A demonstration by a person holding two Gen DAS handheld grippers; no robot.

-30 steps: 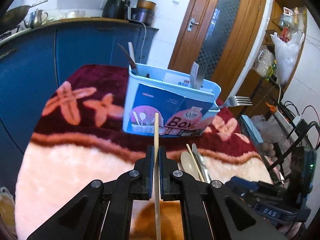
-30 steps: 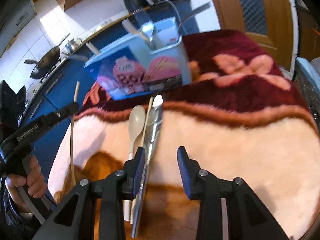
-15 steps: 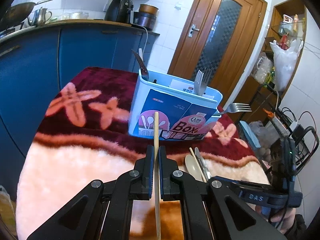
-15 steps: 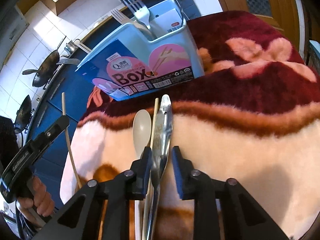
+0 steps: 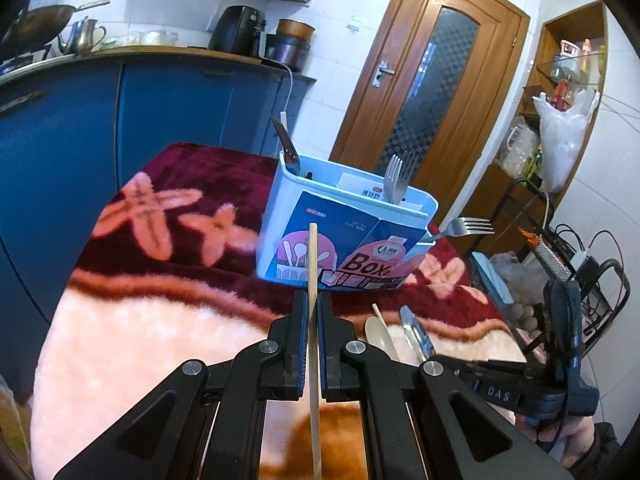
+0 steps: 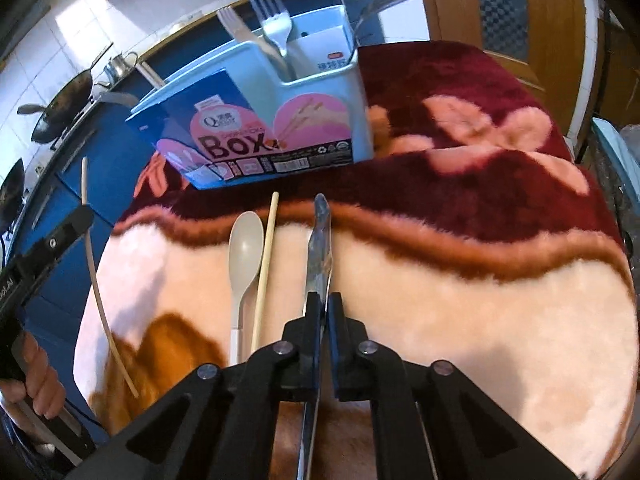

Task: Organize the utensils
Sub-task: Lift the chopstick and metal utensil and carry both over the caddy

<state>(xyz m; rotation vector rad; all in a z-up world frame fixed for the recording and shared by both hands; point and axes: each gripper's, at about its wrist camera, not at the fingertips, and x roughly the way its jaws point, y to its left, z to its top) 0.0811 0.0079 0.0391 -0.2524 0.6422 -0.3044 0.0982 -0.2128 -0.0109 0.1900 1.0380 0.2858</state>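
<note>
Left gripper (image 5: 313,312) clamped on one wooden chopstick (image 5: 312,264), held nearly upright and aimed at the pale blue organizer box (image 5: 344,236), probably so the stick can drop tip-down into a compartment. Right gripper (image 6: 324,308) just closed on the metal knife (image 6: 319,248), pinched edgewise along its length, blade pointing toward the box; likely gripped this way to lift it clear of the plush blanket (image 6: 480,280) covering the surface. Left lying on the blanket just beside the knife: one beige spoon (image 6: 245,248) and one second chopstick (image 6: 266,256), side by side, handles toward the person for easy pickup. Standing in the box: three forks (image 6: 272,24), tines up, grouped at one end, plus one dark handle at the far end. In all: two chopsticks, one knife, one spoon, three forks.
</note>
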